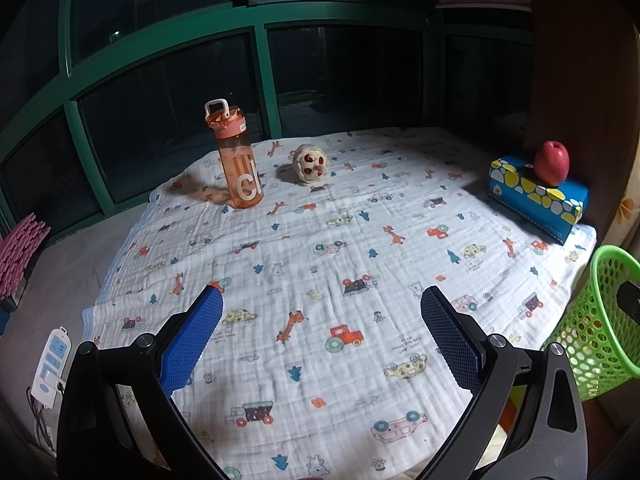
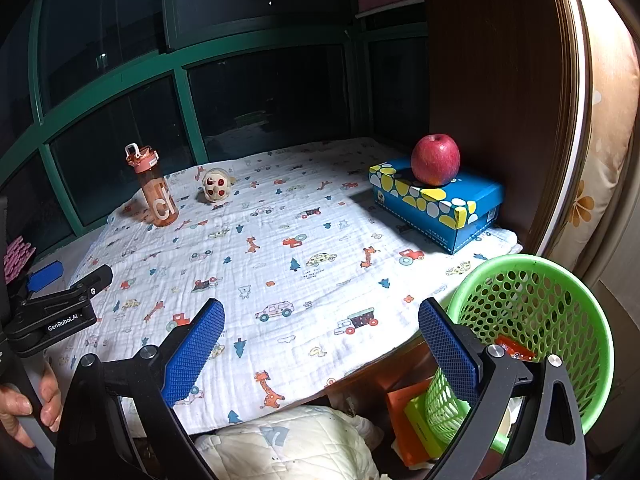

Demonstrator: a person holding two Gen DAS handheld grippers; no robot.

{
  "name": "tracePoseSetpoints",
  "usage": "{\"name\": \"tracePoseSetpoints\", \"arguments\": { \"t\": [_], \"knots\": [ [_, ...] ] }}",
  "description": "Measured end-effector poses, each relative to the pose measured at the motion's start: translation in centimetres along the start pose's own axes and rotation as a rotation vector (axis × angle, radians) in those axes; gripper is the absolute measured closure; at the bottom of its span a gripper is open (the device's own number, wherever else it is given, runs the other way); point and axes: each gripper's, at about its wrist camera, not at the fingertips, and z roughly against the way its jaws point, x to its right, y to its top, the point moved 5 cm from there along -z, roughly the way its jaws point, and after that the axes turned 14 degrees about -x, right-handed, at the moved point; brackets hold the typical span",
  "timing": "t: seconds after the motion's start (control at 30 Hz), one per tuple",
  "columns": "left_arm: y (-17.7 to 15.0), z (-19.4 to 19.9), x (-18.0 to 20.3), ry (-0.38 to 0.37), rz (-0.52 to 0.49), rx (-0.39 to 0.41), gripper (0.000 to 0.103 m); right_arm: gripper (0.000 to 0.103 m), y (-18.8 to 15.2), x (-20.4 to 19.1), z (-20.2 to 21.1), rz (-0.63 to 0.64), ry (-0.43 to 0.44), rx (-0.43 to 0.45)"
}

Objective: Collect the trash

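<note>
My left gripper (image 1: 322,300): jaws spread wide, nothing between blue pads (image 1: 192,340), held level, pointing forward. My right gripper (image 2: 320,312): jaws likewise wide apart, empty. My left hand (image 2: 24,408) wraps left gripper's handle, fingers curled round it.

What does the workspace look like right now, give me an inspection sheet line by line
Surface: cartoon-print cloth spread over the table, wrinkled.
Job's things: green basket off the table's right edge, an orange wrapper inside; no loose trash seen on the cloth.
Clutter: pink water bottle upright; small round toy beside it; apple resting on a blue patterned box.
Grippers: left gripper open, empty; right gripper open, empty, beside the basket.
Cables: power strip with cord at the left.
Surroundings: dark green-framed window; wooden panel at the right.
</note>
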Motion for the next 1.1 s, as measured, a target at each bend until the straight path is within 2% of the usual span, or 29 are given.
{"name": "tracePoseSetpoints", "arguments": {
  "t": [0.57,1.1],
  "knots": [
    [0.0,0.2,0.3,0.008,-0.012,0.020,0.005,0.009,0.0,0.1,0.1,-0.009,-0.002,0.003],
    [0.0,-0.2,1.1,0.005,-0.027,0.004,0.005,0.009,-0.1,0.6,0.2,-0.032,-0.026,0.007]
  ]
}}
